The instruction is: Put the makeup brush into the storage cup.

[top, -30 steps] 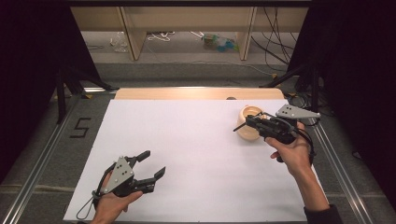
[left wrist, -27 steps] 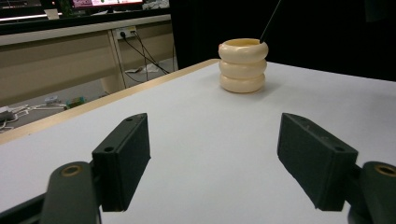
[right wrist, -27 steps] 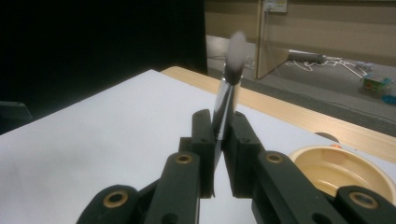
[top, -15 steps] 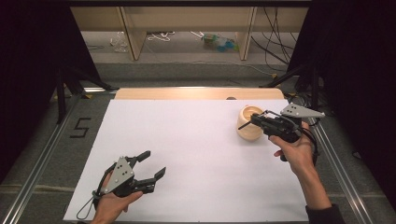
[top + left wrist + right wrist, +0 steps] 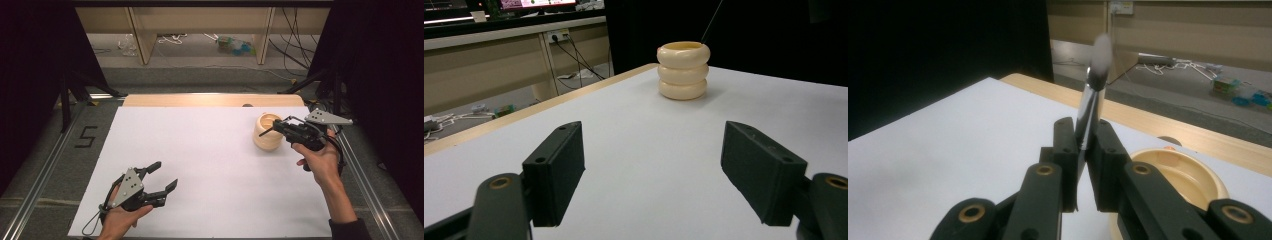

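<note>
**Brush clamped over cream holder**

Right gripper (image 5: 274, 129): jaws closed tight on a makeup brush (image 5: 1091, 102), pale bristle tip uppermost, poised just above the ribbed cream holder (image 5: 267, 131) standing near the white table's (image 5: 210, 150) far right corner. Left gripper (image 5: 162, 176): jaws spread wide, nothing between them, low over the near left of the table, well apart from the holder.

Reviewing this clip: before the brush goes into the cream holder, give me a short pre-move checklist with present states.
1. Right gripper shut on the brush: ok.
2. Brush head free of the jaws, pointing up: ok.
3. Ribbed cream holder upright on the white sheet: ok.
4. Holder mouth open, inside unobstructed: cannot tell, only part of its inside shows.
5. Brush lined up over the mouth: not ok, it sits beside the rim.
6. Left gripper open, far from the holder: ok.
</note>
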`<action>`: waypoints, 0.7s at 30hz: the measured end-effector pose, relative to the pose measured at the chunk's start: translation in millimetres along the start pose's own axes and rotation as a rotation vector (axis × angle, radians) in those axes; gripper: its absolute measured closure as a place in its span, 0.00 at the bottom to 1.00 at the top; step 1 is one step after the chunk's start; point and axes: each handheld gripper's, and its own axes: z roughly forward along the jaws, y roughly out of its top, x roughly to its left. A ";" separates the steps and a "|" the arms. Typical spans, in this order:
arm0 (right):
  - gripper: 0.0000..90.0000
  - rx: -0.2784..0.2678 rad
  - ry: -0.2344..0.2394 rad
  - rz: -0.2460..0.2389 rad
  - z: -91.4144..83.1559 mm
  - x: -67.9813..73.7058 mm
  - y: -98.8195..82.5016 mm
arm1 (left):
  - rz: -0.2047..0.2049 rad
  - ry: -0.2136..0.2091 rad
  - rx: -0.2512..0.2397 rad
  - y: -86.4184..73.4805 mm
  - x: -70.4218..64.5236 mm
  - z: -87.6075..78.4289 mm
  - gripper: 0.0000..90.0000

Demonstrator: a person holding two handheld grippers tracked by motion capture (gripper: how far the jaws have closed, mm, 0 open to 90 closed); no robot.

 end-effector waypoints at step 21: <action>0.93 -0.006 -0.031 -0.004 -3.5 -11.6 2.3 | -0.006 -0.002 -0.003 -0.3 -0.9 0.4 0.29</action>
